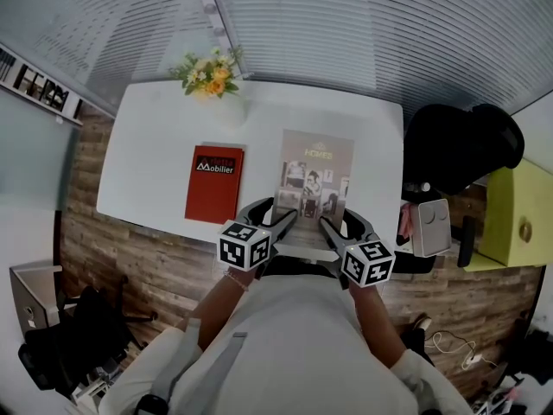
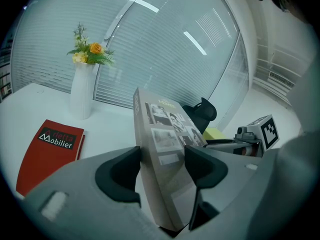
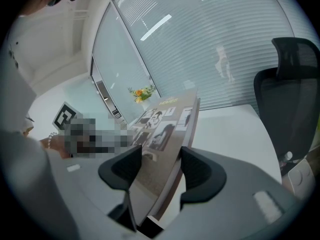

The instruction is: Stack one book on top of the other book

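Tan photo-cover book (image 1: pixel 317 173): lying lengthwise on white table (image 1: pixel 147 175), right of red "Mobilier" book (image 1: pixel 214 182), well apart from it, not stacked. Near short edge at table's front rim, gripped from both corners. Left gripper (image 1: pixel 282 218) pinching near-left corner, jaws pressed on cover and underside, book slab filling the gap in left gripper view. Right gripper (image 1: pixel 331 229) likewise clamped on near-right corner, cover on one pad, back on the other. Book looks tipped up somewhat at the held end in both gripper views; whether far end rests on the tabletop, hard to tell. Red book flat, cover up, free of either gripper. Vase of yellow flowers (image 1: pixel 216 83) at table's far edge, behind red book; black office chair (image 1: pixel 462 145) off to the right. Step in hand, by judgement: two-handed grasp and pick-up of tan book. Next move calls for: even lift with both grips held firm, sideways carry to the left, clear of the vase, then lowering flat onto red cover with edges roughly squared. Tan book the larger of the two, so overhang likely; centring needed before release.
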{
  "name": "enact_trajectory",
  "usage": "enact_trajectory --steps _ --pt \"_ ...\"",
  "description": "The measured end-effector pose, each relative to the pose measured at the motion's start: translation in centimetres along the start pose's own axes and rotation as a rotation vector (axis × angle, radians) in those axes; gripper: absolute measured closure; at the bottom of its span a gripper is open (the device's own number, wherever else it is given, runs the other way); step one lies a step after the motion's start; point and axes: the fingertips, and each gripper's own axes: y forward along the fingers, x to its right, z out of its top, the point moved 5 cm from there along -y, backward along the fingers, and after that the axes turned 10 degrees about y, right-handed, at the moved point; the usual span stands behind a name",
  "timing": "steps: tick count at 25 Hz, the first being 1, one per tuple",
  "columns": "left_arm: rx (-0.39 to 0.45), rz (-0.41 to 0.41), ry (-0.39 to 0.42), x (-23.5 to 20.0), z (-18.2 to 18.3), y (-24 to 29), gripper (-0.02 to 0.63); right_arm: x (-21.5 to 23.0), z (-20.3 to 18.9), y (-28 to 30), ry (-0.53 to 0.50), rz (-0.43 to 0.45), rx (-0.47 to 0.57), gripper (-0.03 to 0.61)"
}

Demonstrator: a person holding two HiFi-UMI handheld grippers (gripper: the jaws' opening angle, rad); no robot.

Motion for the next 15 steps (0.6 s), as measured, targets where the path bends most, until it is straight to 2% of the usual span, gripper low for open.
enact_trajectory --steps 9,15 --pt "0.016 0.034 -0.002 2.5 -0.1 0.5 0.327 1.3 0.1 -2.0 -0.013 0.021 -0.001 0.333" --pt "0.029 0.052 -0.012 2.7 -0.1 0.6 0.327 1.6 0.3 -2.0 -0.016 0.033 -0.003 0.333"
